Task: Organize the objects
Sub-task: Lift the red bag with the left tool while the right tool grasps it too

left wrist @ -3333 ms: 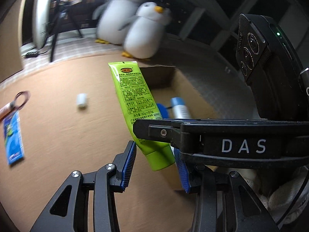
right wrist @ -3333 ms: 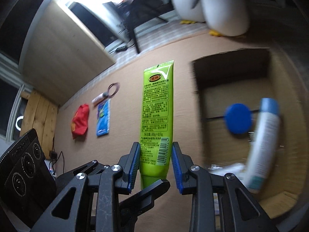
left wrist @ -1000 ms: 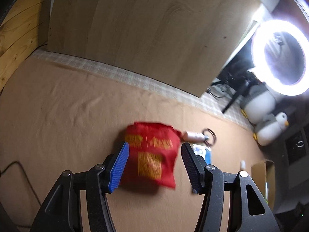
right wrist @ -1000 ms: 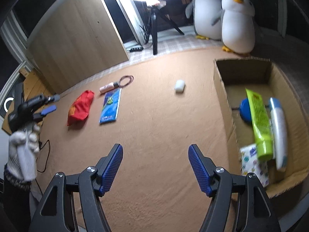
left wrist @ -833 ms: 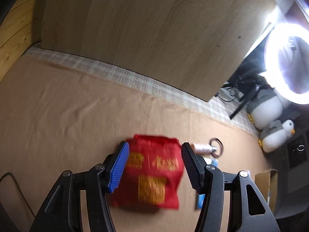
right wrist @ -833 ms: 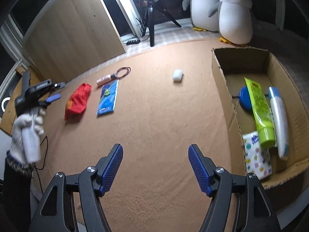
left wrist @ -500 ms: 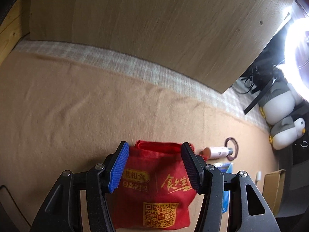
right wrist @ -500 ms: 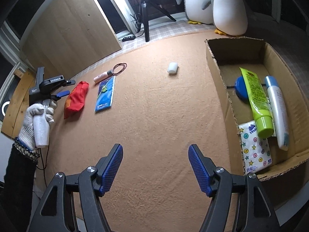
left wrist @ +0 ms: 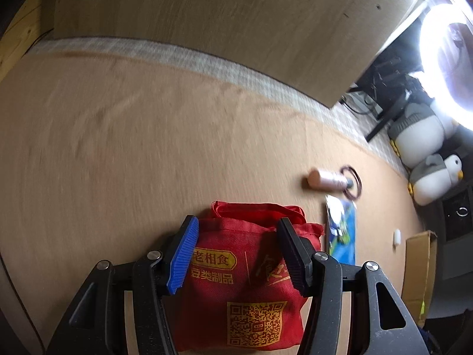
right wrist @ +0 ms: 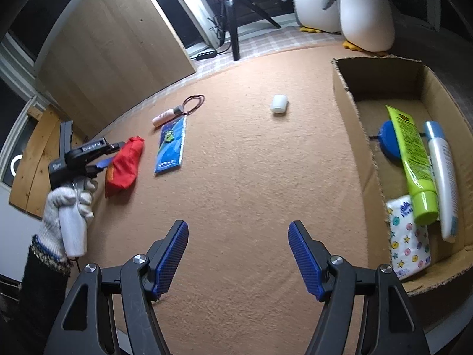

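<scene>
A red cloth bag (left wrist: 245,290) with yellow print lies on the tan carpet. My left gripper (left wrist: 236,254) hangs low over its top end, open, one blue pad at the bag's left edge and the other over its right part. Whether the pads touch the cloth I cannot tell. In the right wrist view that same bag (right wrist: 125,165) has the left gripper (right wrist: 105,162) at its left end, held by a gloved hand (right wrist: 69,207). My right gripper (right wrist: 238,254) is open above bare carpet with nothing between its fingers.
A blue packet (right wrist: 171,145), a pink tube with a cord loop (right wrist: 164,118) and a small white piece (right wrist: 279,103) lie on the carpet. The cardboard box (right wrist: 354,118) at the right holds a green tube (right wrist: 411,151), a white bottle (right wrist: 443,177), a blue round thing and a tissue pack. Plush penguins (right wrist: 366,9) stand behind.
My left gripper has sunk onto the red bag, which now fills the space between its fingers. The right gripper has barely moved and stays open.
</scene>
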Action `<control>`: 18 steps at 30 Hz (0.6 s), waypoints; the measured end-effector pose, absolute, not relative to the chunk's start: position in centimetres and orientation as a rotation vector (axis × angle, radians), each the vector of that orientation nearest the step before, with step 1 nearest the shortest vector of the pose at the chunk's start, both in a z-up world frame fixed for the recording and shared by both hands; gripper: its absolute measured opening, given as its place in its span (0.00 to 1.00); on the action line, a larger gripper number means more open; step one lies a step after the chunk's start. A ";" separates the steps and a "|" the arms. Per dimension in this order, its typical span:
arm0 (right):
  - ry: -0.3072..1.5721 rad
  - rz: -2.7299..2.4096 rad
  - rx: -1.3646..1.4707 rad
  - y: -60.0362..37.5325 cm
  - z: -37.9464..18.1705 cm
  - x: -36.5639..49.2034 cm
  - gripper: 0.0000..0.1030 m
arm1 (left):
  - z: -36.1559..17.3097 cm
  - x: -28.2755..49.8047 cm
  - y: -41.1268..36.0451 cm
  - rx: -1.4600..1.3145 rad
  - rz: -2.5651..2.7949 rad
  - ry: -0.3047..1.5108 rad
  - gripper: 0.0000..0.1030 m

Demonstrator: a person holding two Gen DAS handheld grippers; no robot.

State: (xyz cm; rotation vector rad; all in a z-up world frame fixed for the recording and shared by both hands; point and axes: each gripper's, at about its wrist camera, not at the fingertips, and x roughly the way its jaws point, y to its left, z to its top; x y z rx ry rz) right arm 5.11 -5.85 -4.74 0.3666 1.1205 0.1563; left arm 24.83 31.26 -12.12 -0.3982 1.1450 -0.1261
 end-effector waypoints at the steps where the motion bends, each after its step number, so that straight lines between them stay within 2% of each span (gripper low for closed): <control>1: 1.120 0.163 0.365 -5.7 -4.7 5.2 0.65 | -12.2 24.1 31.0 -0.404 -0.129 1.145 0.57; 18: 1.151 0.275 0.347 -2.9 -5.8 5.5 0.65 | -12.0 11.1 25.5 -0.355 -0.232 1.167 0.57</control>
